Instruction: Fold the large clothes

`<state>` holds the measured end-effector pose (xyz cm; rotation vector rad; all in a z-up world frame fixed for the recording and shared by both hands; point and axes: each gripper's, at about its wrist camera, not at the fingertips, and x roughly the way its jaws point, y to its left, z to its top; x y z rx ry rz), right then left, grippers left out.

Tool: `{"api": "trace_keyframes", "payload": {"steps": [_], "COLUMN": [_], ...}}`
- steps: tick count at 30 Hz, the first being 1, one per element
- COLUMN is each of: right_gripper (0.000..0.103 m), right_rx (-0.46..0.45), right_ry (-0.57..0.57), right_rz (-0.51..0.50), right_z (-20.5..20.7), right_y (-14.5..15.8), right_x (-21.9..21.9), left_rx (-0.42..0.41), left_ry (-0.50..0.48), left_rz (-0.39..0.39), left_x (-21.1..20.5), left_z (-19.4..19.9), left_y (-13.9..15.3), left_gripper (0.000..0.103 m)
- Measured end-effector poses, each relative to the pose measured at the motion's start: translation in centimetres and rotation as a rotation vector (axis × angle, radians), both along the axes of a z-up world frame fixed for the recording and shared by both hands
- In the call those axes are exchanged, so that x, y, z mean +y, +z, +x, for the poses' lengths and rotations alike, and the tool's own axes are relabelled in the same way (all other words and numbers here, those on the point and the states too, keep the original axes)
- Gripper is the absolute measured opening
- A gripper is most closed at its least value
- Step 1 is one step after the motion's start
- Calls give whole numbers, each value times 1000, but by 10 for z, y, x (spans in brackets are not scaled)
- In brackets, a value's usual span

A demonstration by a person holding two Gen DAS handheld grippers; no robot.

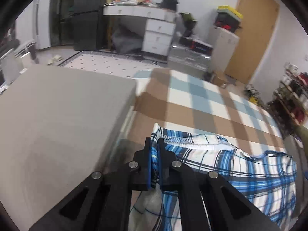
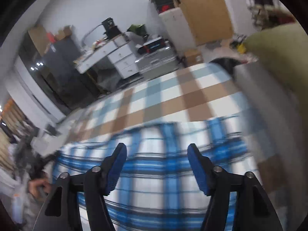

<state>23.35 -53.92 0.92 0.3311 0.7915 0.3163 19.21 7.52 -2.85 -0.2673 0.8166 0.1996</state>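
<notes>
A blue, white and black plaid garment [image 1: 240, 175] lies on a bed with a brown, white and pale-blue checked cover [image 1: 202, 104]. My left gripper [image 1: 154, 144] is shut on a bunched fold at the garment's left edge, with cloth pinched between the blue pads; a stitched hem runs off to the right of it. In the blurred right wrist view the same plaid garment [image 2: 159, 154] spreads under my right gripper [image 2: 156, 148], which stands open above it, its blue pads [image 2: 198, 169] wide apart with nothing pressed between them.
A grey slab-like surface [image 1: 57, 115] borders the bed on the left. Beyond the bed stand a white desk with drawers [image 1: 152, 25], a dark cabinet [image 1: 86, 19], a wooden door [image 1: 256, 32] and cluttered shelves [image 1: 292, 96]. An olive sleeve [image 2: 277, 53] and a hand [image 2: 38, 187] show at the edges.
</notes>
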Motion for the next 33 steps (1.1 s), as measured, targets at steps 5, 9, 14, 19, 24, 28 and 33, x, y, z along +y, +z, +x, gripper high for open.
{"api": "trace_keyframes", "payload": {"steps": [5, 9, 14, 19, 24, 28, 33], "right_gripper": [68, 67, 15, 1, 4, 34, 73], "right_rx": [90, 144, 196, -35, 7, 108, -38], "right_ry": [-168, -162, -256, -205, -285, -232, -28], "right_rz": [-143, -169, -120, -99, -147, -204, -136], "right_z": [14, 39, 59, 36, 51, 53, -9], "right_y": [-26, -45, -65, -26, -32, -46, -10], "right_x": [-27, -30, -43, -36, -45, -37, -10], "left_rx": [38, 53, 77, 82, 89, 78, -37], "left_ry": [21, 28, 31, 30, 18, 32, -51], "left_rz": [27, 42, 51, 57, 68, 94, 66], "left_x": [-2, 0, 1, 4, 1, -3, -30], "left_z": [9, 8, 2, 0, 1, -19, -77], "left_y": [-9, -10, -13, -12, -15, 3, 35], "left_gripper": [1, 1, 1, 4, 6, 45, 71]}}
